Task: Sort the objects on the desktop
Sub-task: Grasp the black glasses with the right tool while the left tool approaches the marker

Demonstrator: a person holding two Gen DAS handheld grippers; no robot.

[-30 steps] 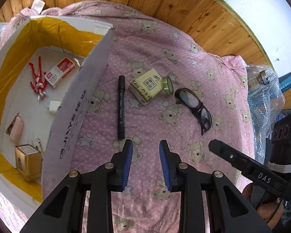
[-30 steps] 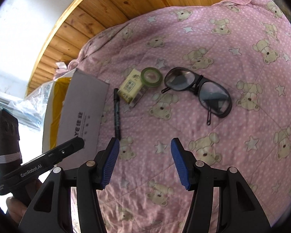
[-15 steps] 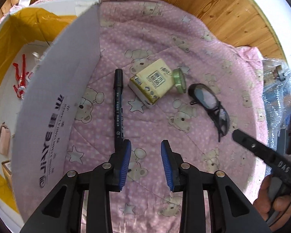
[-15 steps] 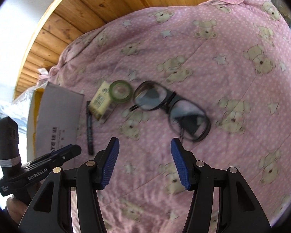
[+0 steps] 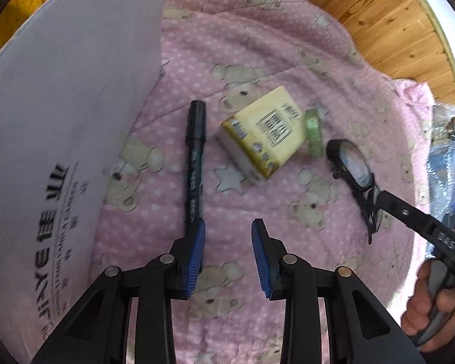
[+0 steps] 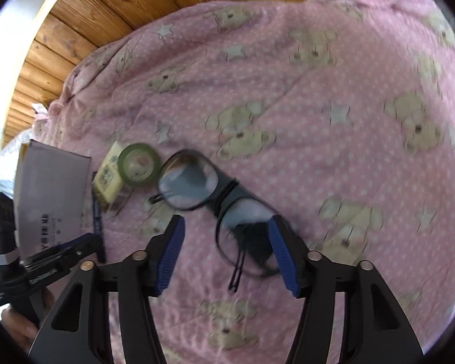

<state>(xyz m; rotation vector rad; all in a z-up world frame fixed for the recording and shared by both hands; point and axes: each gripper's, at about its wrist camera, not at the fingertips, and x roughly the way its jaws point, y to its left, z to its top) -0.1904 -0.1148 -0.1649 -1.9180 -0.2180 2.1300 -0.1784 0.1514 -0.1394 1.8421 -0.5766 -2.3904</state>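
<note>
Marker [image 5: 194, 163] lies flat on the pink bear-print blanket [image 5: 257, 60], long axis running straight away from the left wrist camera, cap end far, near end just at the left pad of the left claw [image 5: 227, 256]. White print along its barrel is too blurred to read. That claw stands open at a moderate gap, nothing between its blue pads.

Tissue pack [image 5: 262, 135], yellow with a barcode-like label, sits just right of the marker, turned on a diagonal. Green tape roll [image 5: 314, 133] stands on edge, touching the pack's far right corner.

Glasses [image 6: 218, 206], black-framed, lie beside the roll, long axis diagonal from upper left to lower right in the right wrist view, folded arms pointing toward the camera. The right claw [image 6: 226, 253] is spread wide, its pads flanking the nearer lens; contact cannot be told.

Cardboard box [image 5: 60, 121] stands left of the marker, its grey flap printed with "JIAYE" and Chinese characters. "DAS" reads on the right claw's body in the left view. Wooden floor [image 6: 106, 9] beyond the blanket.
</note>
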